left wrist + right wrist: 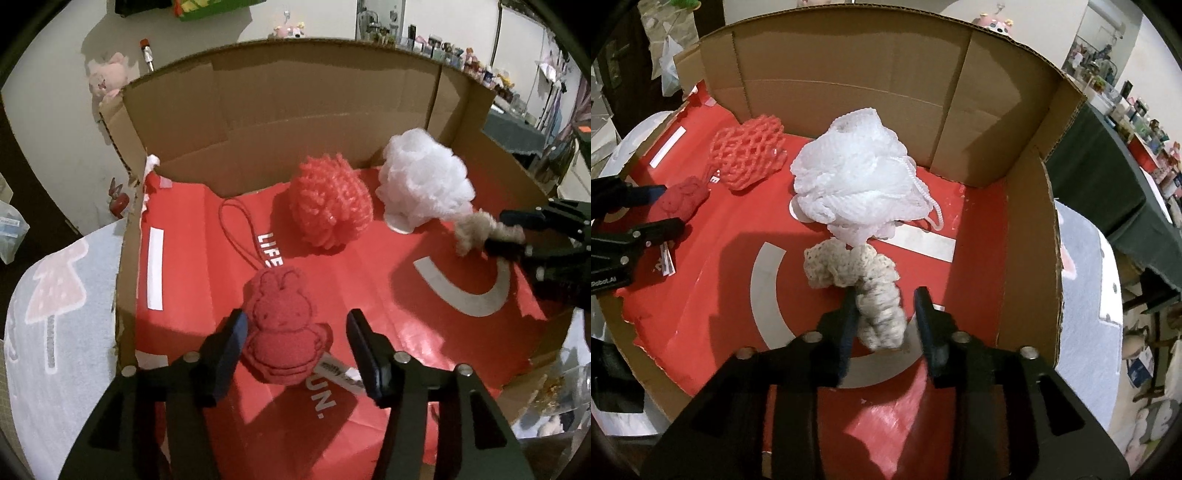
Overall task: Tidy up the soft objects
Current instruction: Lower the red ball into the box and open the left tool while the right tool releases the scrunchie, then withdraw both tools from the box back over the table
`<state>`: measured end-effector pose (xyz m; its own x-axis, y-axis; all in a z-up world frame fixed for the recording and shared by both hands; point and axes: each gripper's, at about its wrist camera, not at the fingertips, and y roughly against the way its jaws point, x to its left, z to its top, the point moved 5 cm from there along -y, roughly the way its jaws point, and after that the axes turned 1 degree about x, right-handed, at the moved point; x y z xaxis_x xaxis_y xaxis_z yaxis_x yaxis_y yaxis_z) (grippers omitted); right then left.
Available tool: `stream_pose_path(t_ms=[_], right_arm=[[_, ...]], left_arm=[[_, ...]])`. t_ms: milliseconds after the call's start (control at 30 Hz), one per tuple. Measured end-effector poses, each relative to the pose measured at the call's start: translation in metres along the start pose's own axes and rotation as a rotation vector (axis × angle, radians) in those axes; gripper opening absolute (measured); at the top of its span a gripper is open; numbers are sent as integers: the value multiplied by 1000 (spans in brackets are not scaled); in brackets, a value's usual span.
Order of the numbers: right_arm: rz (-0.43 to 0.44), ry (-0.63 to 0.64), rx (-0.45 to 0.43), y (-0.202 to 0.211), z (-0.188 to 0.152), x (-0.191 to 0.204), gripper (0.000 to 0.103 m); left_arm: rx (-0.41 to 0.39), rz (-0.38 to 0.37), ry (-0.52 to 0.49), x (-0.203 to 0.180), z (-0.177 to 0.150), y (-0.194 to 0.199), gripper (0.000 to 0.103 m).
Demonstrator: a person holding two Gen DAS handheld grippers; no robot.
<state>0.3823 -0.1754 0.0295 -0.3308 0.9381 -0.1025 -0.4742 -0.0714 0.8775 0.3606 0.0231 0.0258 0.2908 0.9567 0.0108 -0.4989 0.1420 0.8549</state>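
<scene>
A red rabbit plush point(282, 332) with a cord loop lies on the red liner of the cardboard box point(295, 103). My left gripper point(295, 328) is open, its fingers on either side of the plush; it also shows in the right wrist view point(661, 206) with the plush point(683, 197). A coral mesh pouf point(328, 206) point(748, 158) and a white mesh pouf point(424, 181) point(857, 181) sit further back. My right gripper point(886, 302) point(506, 232) is open around a beige crocheted scrunchie point(864, 288) point(480, 230), which rests on the liner.
The box walls point(849, 74) rise at the back and right; the front edge is low. A white cloth with a pink print point(55, 314) lies left of the box. A dark green cloth table point(1108, 177) stands at the right. Shelves of small items line the far wall.
</scene>
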Motion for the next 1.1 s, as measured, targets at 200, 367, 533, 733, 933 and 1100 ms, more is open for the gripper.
stream_pose_path(t_ms=[200, 367, 533, 733, 933, 1100], right_arm=[[8, 19, -52, 16, -1, 11, 65], [-3, 3, -102, 42, -4, 8, 66], [-17, -23, -215, 89, -10, 7, 70], [11, -51, -347, 151, -28, 13, 75], [73, -73, -464, 202, -65, 29, 75], [19, -54, -566, 237, -107, 48, 75]], left_arm=[[-63, -10, 5, -2, -4, 20, 76], [-142, -40, 45, -6, -9, 56, 85], [-226, -42, 46, -17, -16, 96, 94], [-339, -21, 31, -34, -39, 147, 99], [-431, -48, 41, -48, -71, 186, 102], [-495, -55, 45, -62, -99, 212, 103]])
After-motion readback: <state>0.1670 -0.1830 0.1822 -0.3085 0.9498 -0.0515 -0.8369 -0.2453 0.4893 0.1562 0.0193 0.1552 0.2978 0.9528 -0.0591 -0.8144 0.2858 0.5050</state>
